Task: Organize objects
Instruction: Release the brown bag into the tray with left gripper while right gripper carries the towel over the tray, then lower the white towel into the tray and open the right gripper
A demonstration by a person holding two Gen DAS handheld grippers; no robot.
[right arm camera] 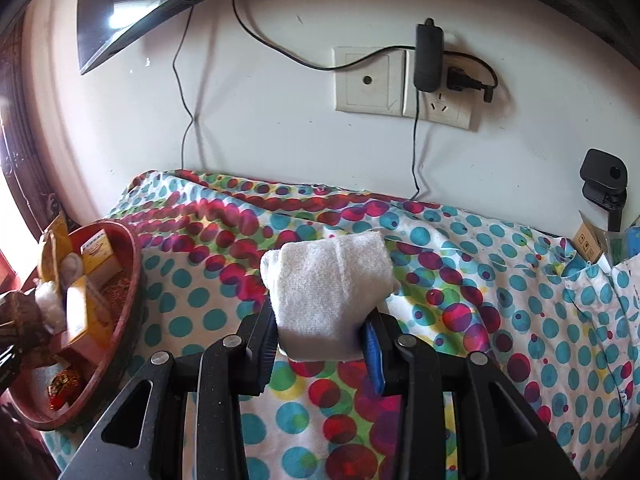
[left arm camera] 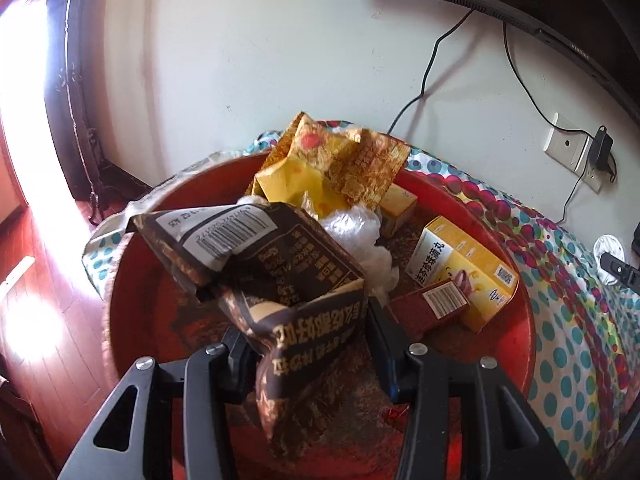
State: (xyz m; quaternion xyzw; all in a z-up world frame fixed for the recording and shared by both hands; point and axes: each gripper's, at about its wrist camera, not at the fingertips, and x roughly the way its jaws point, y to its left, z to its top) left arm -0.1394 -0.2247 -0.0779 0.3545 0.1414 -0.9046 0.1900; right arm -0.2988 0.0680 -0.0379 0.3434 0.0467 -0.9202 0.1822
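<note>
A brown snack bag (left arm camera: pixel 280 280) lies slanted in the round red tray (left arm camera: pixel 516 344), its lower end between the fingers of my left gripper (left arm camera: pixel 304 320). The left pad touches the bag, a narrow gap shows at the right pad, and the jaws stand open around it. A crumpled yellow bag (left arm camera: pixel 320 160), a yellow box (left arm camera: pixel 460 268), a dark red box (left arm camera: pixel 428 308) and white plastic wrap (left arm camera: pixel 356 228) also lie in the tray. My right gripper (right arm camera: pixel 322 312) is shut on a folded white cloth (right arm camera: pixel 328 280) above the dotted bedspread (right arm camera: pixel 480 280); the tray (right arm camera: pixel 132 280) sits to its left.
A dark monitor (right arm camera: pixel 120 12) hangs on the white wall. A wall socket (right arm camera: pixel 400 84) holds a black adapter (right arm camera: pixel 428 56) whose cables run down behind the bedspread. A black device (right arm camera: pixel 604 180) and a small cardboard box (right arm camera: pixel 588 240) stand at the far right. Wooden floor (left arm camera: pixel 40 300) lies left of the tray.
</note>
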